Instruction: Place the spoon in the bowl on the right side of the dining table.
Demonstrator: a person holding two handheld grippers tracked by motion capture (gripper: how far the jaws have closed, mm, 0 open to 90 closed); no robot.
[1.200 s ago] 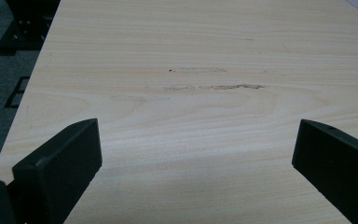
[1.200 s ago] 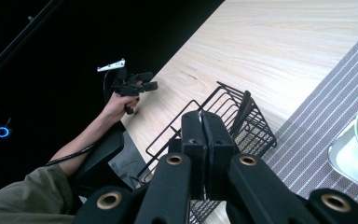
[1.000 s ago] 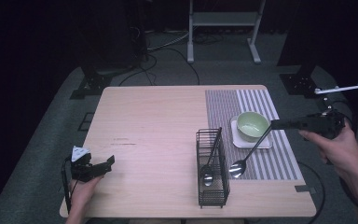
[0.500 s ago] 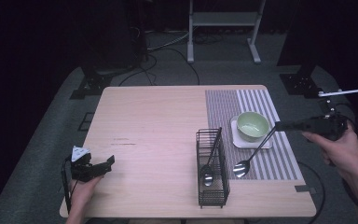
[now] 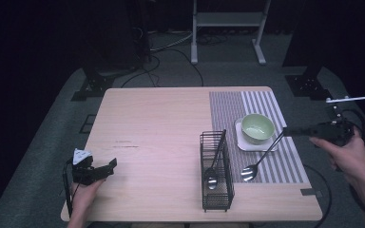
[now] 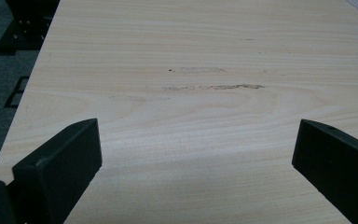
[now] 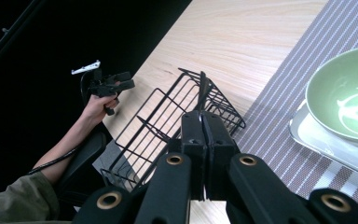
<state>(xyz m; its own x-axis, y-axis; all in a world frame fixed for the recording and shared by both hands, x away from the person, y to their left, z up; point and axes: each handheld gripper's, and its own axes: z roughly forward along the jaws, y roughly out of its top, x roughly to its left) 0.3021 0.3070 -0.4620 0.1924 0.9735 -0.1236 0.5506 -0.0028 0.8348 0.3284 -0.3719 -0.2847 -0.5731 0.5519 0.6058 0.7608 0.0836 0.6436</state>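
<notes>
My right gripper (image 5: pixel 286 132) reaches in from the right, shut on the handle end of a metal spoon (image 5: pixel 262 156). The spoon slants down to the left, its bowl low over the striped mat (image 5: pixel 228 109) beside the black wire caddy (image 5: pixel 217 199). Whether it touches the mat I cannot tell. A second spoon (image 5: pixel 212 176) stands in the caddy. In the right gripper view the jaws (image 7: pixel 203 122) are pressed together above the caddy (image 7: pixel 168 126). My left gripper (image 5: pixel 109 165) rests at the table's front left, open, with bare wood between its fingers (image 6: pixel 65 158).
A green bowl (image 5: pixel 257 128) sits on a white square plate (image 5: pixel 241 142) on the mat, just behind the held spoon. The wooden table (image 5: pixel 152 123) stretches left of the caddy. Dark floor and stand legs (image 5: pixel 228 33) lie beyond the table.
My right gripper has drifted a little right and down, carrying the spoon with it, so its bowl sits slightly further right. The left gripper has not moved.
</notes>
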